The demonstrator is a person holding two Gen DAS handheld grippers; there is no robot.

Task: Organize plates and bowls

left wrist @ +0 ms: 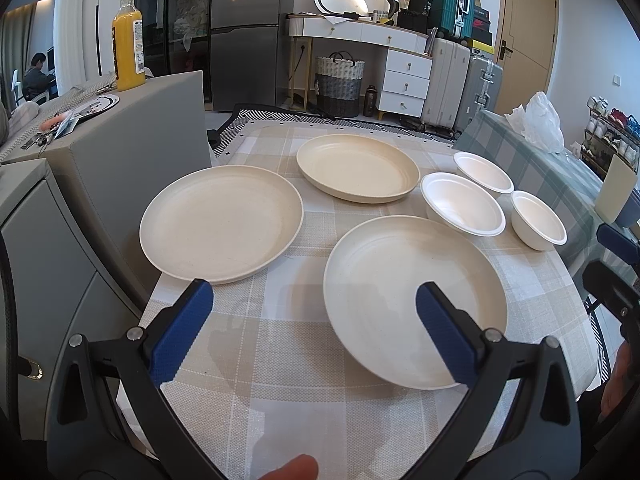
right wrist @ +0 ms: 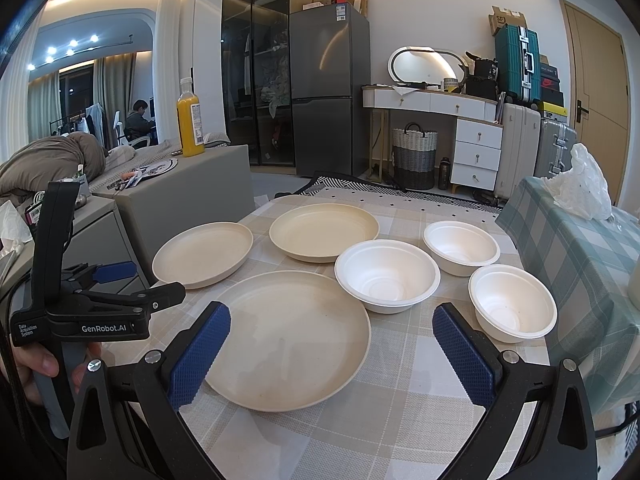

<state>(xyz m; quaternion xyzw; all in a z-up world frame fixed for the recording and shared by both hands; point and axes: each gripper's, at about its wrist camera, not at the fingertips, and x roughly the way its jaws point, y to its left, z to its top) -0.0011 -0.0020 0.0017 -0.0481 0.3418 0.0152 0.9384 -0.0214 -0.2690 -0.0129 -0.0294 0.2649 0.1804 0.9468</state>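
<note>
Three cream plates lie apart on the checked table: a near plate [left wrist: 412, 300] [right wrist: 296, 340], a left plate [left wrist: 220, 222] [right wrist: 202, 254] and a far plate [left wrist: 356, 168] [right wrist: 322, 232]. Three white bowls stand to the right: a middle bowl [left wrist: 462, 204] [right wrist: 386, 276], a far bowl [left wrist: 482, 172] [right wrist: 460, 248] and a near-right bowl [left wrist: 538, 220] [right wrist: 512, 304]. My left gripper [left wrist: 314, 300] is open and empty, above the near edge of the table between the left and near plates. My right gripper [right wrist: 332, 326] is open and empty, over the near plate's right side. The left gripper also shows at the left of the right wrist view [right wrist: 120, 276].
A grey cabinet [left wrist: 132, 140] stands left of the table [left wrist: 280, 360] with an orange juice bottle [left wrist: 128, 40] on it. A blue checked surface [right wrist: 580, 248] with a white plastic bag [right wrist: 580, 188] lies to the right. Suitcases, a basket and a dresser stand behind.
</note>
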